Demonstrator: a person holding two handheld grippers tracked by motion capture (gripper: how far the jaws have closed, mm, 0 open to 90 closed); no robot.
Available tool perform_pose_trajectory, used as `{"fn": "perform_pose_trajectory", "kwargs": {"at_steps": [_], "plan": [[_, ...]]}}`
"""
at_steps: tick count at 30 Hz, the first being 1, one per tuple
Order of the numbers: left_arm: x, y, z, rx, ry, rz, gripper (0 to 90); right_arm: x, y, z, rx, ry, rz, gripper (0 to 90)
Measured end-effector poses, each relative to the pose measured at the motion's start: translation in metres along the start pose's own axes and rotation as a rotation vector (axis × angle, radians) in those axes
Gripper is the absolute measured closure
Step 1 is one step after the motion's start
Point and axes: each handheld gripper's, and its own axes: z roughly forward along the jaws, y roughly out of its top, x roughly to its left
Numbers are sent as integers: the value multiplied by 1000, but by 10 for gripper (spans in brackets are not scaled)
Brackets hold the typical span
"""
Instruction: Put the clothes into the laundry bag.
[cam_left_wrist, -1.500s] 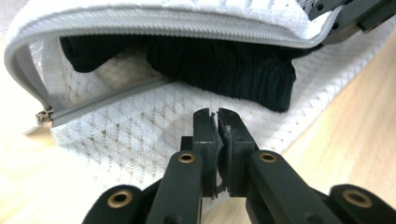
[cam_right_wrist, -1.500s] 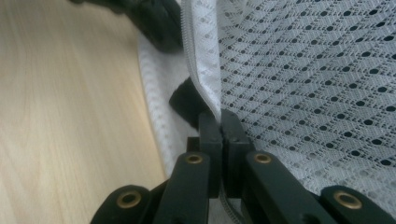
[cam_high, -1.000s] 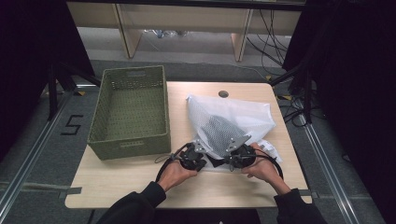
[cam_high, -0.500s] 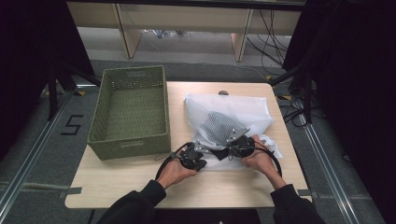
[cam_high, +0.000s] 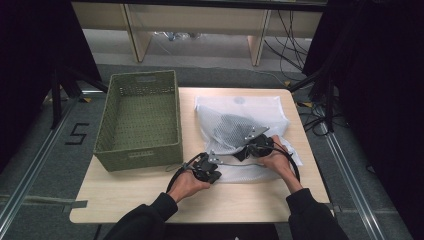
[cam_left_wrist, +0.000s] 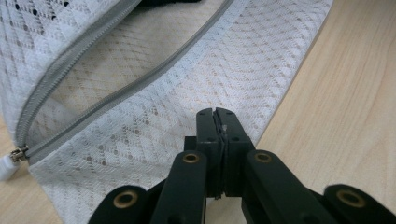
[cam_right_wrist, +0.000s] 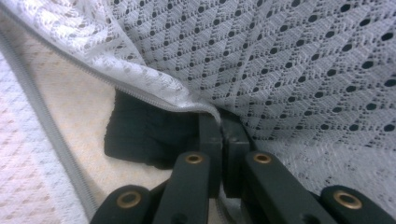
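In the high view, a white mesh laundry bag lies flat on the right half of a light wooden table, with a dark garment showing through the mesh near its middle. A green woven basket stands just beside the bag on the table's left half. The left gripper sits at the bag's near edge, toward its left corner, and the right gripper is on the bag's near part, a little farther in. The 2 grippers are near each other. The person's forearms in dark sleeves come in from the bottom.

In the left gripper view, the left gripper has its 2 black jaws pressed together on the lower edge of the mesh bag, pinching a fold of the white fabric against the table. The grey zipper runs open across the bag above the jaws, and its pull sits at the left end, by the bag's corner.

In the right gripper view, the right gripper has its jaws closed on the upper lip of the bag's opening, at the zipper edge, holding that layer of mesh raised. The dark garment lies inside the bag, just left of the jaws.
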Motion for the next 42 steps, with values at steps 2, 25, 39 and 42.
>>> {"fn": "perform_pose_trajectory", "kwargs": {"at_steps": [2, 25, 39, 42], "plan": [[0, 0, 0, 0, 0, 1, 879, -2, 1, 1, 2, 3, 0, 900], [-1, 0, 0, -3, 6, 18, 874, -32, 9, 6, -9, -55, 10, 900], [-3, -2, 1, -37, 14, -20, 833, 7, 11, -36, -80, -4, -89, 900], [-3, -2, 1, -36, 27, -10, 791, 12, 7, -38, -69, 1, -95, 900]]}}
